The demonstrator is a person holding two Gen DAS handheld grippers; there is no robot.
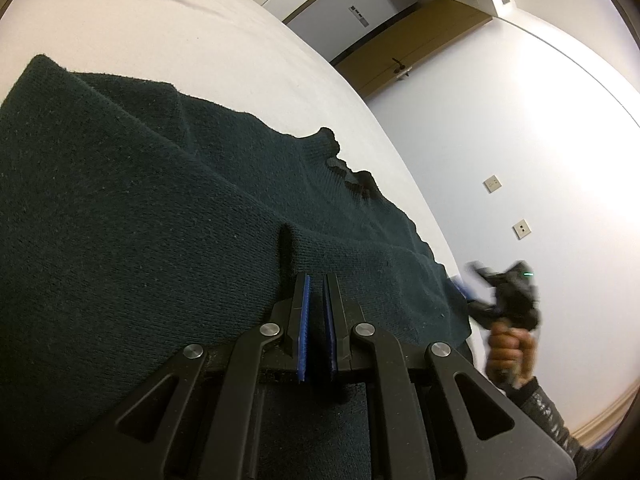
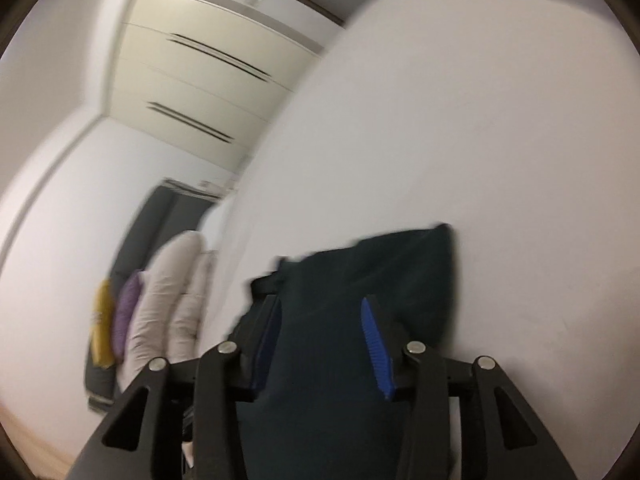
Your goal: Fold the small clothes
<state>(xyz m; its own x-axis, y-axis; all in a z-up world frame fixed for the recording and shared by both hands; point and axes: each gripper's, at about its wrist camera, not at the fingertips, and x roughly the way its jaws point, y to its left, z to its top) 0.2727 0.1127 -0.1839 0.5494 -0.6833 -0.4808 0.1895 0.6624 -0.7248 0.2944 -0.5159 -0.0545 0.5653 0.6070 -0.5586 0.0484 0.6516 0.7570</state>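
Two grippers work on one dark green knit sweater [image 1: 140, 208], which lies spread on a white bed [image 1: 160, 28] and serves here as the landmark.

The left gripper [image 1: 316, 284] sits low over the sweater's near part, with the collar [image 1: 348, 172] farther off beyond its tips. Its blue-padded fingers [image 1: 305, 320] stand almost together, only a thin slit between them, and a pinched ridge of the knit rises right at the tips, so they are clamped on a fold of the sweater.

To the right of the sweater's edge, seen from the left wrist, a hand [image 1: 510, 348] in a dark patterned sleeve [image 1: 548, 408] grips the handle of the right gripper [image 1: 472, 280], which is blurred there.

From the right wrist, the right gripper [image 2: 320, 308] has its fingers [image 2: 376, 344] at a middling spread, parted and not pressing on anything. The sweater [image 2: 360, 272] fills the gap between them, lying beneath and beyond the tips; the picture is blurred, and whether a pad brushes the cloth I cannot tell. Left of the sweater, off the bed, pillows [image 2: 160, 300] in yellow, purple and white lean against a dark sofa [image 2: 152, 216].
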